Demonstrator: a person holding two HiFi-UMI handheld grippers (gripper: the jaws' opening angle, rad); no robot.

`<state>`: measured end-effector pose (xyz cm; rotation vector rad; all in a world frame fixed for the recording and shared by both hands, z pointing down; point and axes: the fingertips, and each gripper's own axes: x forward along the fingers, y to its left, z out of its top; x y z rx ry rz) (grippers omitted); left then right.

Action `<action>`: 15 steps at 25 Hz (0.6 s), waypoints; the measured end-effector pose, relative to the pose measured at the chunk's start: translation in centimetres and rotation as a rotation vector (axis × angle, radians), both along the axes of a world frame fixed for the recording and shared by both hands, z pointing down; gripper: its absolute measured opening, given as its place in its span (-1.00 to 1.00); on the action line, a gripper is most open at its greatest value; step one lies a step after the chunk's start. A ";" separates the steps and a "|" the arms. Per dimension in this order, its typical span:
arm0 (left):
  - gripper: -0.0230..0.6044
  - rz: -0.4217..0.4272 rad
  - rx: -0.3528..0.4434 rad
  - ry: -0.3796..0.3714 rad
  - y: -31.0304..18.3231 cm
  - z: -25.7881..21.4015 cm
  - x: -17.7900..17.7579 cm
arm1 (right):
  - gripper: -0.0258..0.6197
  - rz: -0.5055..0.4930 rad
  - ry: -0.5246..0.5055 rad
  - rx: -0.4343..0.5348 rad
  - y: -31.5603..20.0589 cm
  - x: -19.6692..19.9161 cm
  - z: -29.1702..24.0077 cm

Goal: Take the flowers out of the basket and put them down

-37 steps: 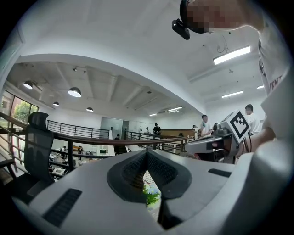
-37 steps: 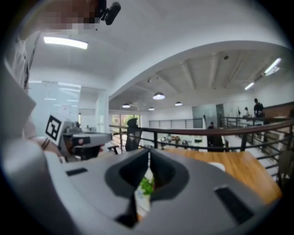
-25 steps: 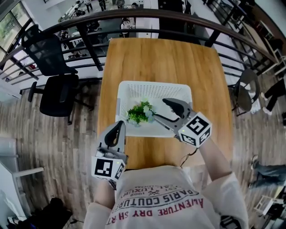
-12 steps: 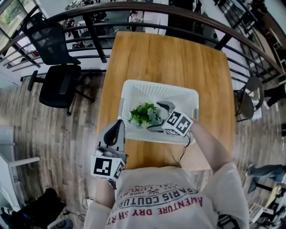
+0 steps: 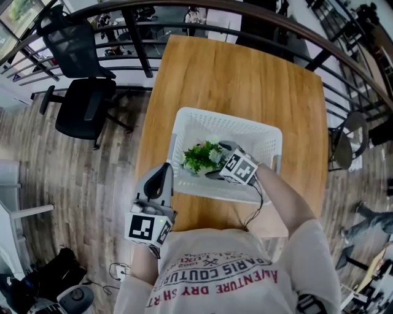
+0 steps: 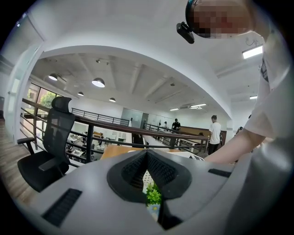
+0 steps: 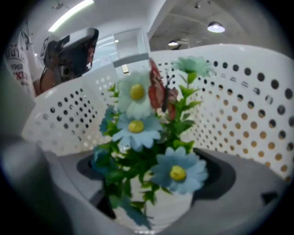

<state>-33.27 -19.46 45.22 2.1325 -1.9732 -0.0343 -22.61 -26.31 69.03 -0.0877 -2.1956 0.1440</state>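
Note:
A small bunch of blue and white flowers [image 5: 201, 156] in a white pot stands in the left half of the white perforated basket [image 5: 227, 118]. My right gripper [image 5: 216, 160] reaches down into the basket from the right. In the right gripper view the pot [image 7: 156, 206] and its flowers [image 7: 138, 128] sit between the jaws; these have just been opening and stand wide, apart from the pot. My left gripper [image 5: 164, 168] is shut and hangs off the basket's front left corner, holding nothing. Past its tips [image 6: 147, 152] the flowers [image 6: 153, 195] show.
The basket rests on a wooden table [image 5: 245, 80] near its front edge. Its perforated wall [image 7: 248, 105] curves close behind the flowers. A black railing [image 5: 184, 12] runs behind the table, and a black office chair [image 5: 83, 104] stands on the floor to the left.
My right gripper has dropped from above the basket's front into the basket, tipped downward, and its jaws have spread around the flower pot. The left gripper has sunk a little.

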 end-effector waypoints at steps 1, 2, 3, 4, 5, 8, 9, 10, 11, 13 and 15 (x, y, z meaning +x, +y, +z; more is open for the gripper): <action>-0.89 -0.001 -0.004 0.001 0.0 0.2 0.0 | 0.71 -0.010 0.003 0.005 0.2 -0.2 0.4; -0.89 -0.002 -0.007 0.001 -0.1 0.3 0.0 | 0.71 -0.018 0.004 0.012 0.4 -0.4 0.7; -0.89 -0.001 -0.009 0.001 -0.2 0.4 0.1 | 0.71 -0.021 0.004 0.018 0.4 -0.6 1.1; -0.89 0.001 -0.010 0.001 -0.2 0.4 0.2 | 0.71 -0.021 0.004 0.024 0.5 -0.8 1.4; -0.89 0.006 -0.012 0.001 -0.2 0.5 0.3 | 0.71 -0.018 0.004 0.032 0.5 -1.1 1.7; -0.89 0.020 -0.019 0.003 -0.2 0.5 0.4 | 0.71 -0.003 0.000 0.063 0.0 -2.0 2.2; -0.89 0.021 -0.021 0.004 -0.2 0.5 0.4 | 0.71 0.006 -0.009 0.065 -0.3 -2.4 2.1; -0.89 0.021 -0.024 0.005 -0.2 0.6 0.4 | 0.70 0.013 -0.019 0.064 -0.6 -2.7 2.0; -0.89 0.021 -0.027 0.006 -0.1 0.7 0.3 | 0.70 0.014 -0.025 0.066 -0.8 -2.8 1.9; -0.89 0.018 -0.033 0.007 -0.1 0.9 0.1 | 0.70 -0.008 -0.013 0.100 -1.1 -2.8 2.3; -0.89 0.012 -0.038 0.007 0.0 1.0 -0.1 | 0.69 -0.045 0.016 0.169 -1.4 -2.4 3.0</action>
